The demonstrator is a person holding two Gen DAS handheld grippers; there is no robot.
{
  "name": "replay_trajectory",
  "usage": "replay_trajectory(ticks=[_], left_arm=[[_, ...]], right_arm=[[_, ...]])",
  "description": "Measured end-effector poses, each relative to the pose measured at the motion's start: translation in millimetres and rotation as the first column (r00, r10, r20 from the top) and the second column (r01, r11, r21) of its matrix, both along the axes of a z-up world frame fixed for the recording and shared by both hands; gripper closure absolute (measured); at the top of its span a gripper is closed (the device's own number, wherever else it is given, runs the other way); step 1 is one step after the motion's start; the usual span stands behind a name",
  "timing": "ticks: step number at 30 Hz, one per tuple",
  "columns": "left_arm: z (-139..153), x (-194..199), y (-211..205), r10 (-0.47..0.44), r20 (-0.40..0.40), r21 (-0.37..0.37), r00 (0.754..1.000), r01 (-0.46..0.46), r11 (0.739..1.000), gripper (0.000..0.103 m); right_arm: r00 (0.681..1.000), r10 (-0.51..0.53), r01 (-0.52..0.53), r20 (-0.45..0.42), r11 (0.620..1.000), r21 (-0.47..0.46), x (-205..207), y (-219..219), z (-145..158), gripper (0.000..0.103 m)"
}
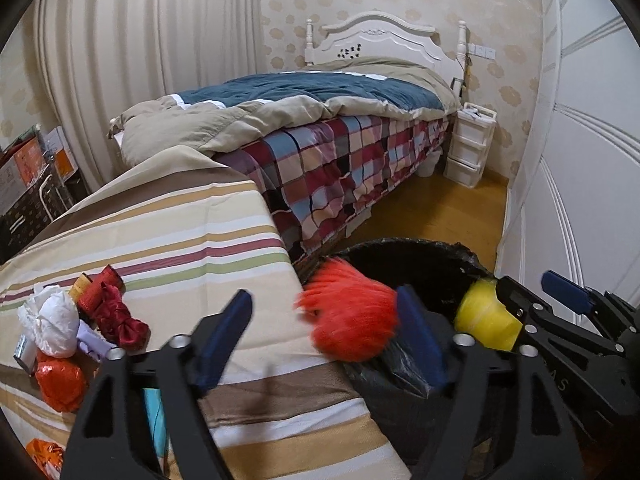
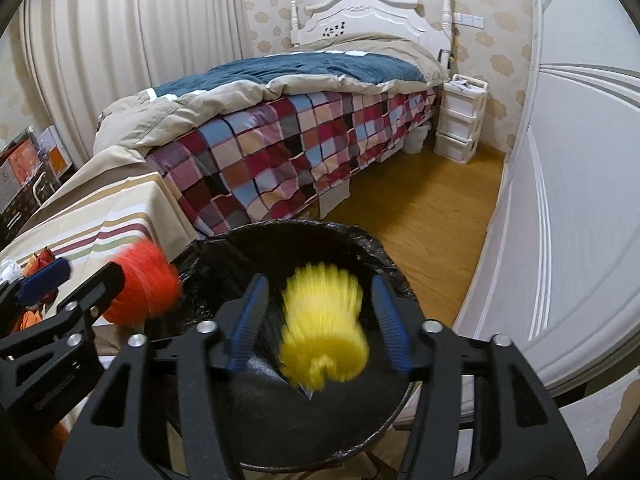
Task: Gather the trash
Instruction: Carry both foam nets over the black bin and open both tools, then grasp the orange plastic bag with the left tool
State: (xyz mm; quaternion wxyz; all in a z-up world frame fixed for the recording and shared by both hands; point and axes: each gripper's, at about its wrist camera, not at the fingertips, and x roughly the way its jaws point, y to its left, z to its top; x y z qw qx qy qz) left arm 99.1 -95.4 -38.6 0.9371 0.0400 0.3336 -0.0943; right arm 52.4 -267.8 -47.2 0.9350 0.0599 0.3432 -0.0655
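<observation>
Blue-padded jaws of the right gripper (image 2: pixel 320 320) are spread around a blurred yellow tuft (image 2: pixel 324 340) over the black-lined bin (image 2: pixel 360 240), the left gripper (image 1: pixel 324 340) likewise parted beside a red tuft (image 1: pixel 348 312); both are best released only above the bin's mouth.

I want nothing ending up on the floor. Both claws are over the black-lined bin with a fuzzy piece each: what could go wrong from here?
1. The orange fuzzy piece in the open left claw sits near the bin rim by the striped cloth; it may fall outside.
2. The yellow piece, loose in the open right claw, looks centred over the bin but could bounce out.
</observation>
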Motion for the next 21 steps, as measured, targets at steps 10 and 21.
replay_trajectory(ticks=[10, 21], left_arm=[[8, -11, 13, 0.041, 0.008, -0.015, 0.999, -0.04, 0.999, 0.02], [15, -44, 47, 0.112, 0.009, 0.003, 0.994, -0.112, 0.994, 0.019]], right_arm=[[1.0, -0.018, 0.018, 0.013, 1.0, -0.009, -11, 1, 8, 0.036], [0.999, 0.039, -0.039, 0.021, 0.999, 0.001, -37, 30, 17, 0.027]])
